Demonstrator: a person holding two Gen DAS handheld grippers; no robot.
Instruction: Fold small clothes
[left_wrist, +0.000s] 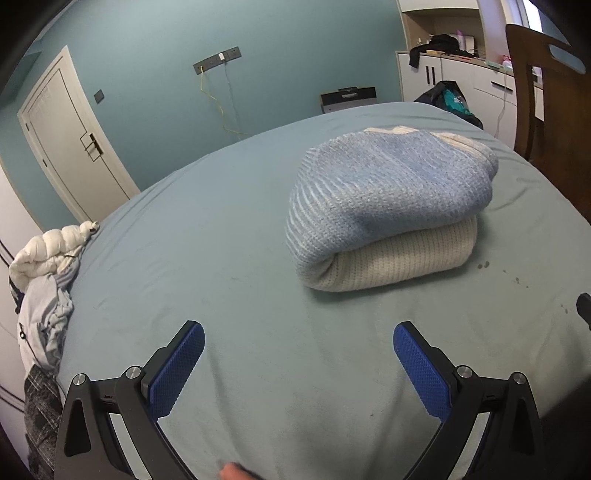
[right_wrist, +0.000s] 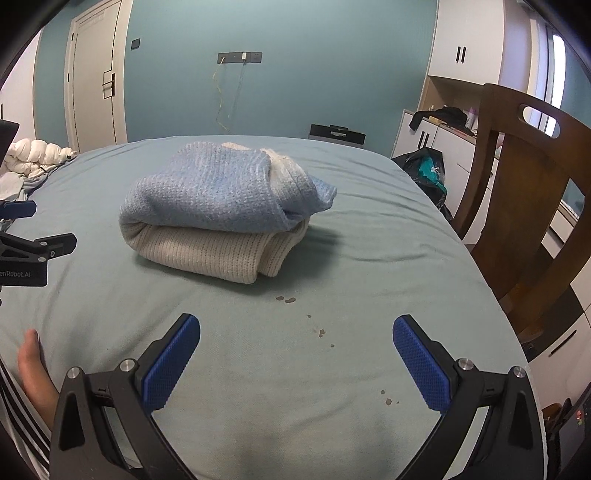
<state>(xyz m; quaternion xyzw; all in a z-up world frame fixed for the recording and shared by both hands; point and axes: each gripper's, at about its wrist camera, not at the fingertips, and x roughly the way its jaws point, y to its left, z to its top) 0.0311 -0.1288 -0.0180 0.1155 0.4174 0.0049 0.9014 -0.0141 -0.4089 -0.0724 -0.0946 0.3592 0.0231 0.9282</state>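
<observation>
A blue and cream knitted sweater (left_wrist: 384, 206) lies folded in a thick bundle on the blue-grey bed sheet (left_wrist: 221, 266). It also shows in the right wrist view (right_wrist: 218, 206). My left gripper (left_wrist: 298, 332) is open and empty, above the sheet, near the front, short of the sweater. My right gripper (right_wrist: 296, 325) is open and empty, also in front of the sweater. The left gripper's body (right_wrist: 33, 251) shows at the left edge of the right wrist view.
A pile of white and grey clothes (left_wrist: 48, 280) lies at the bed's left edge. A wooden chair (right_wrist: 524, 206) stands right of the bed. A dark bag (right_wrist: 424, 170) and white cabinets stand behind it. Small dark stains (right_wrist: 286, 299) mark the sheet.
</observation>
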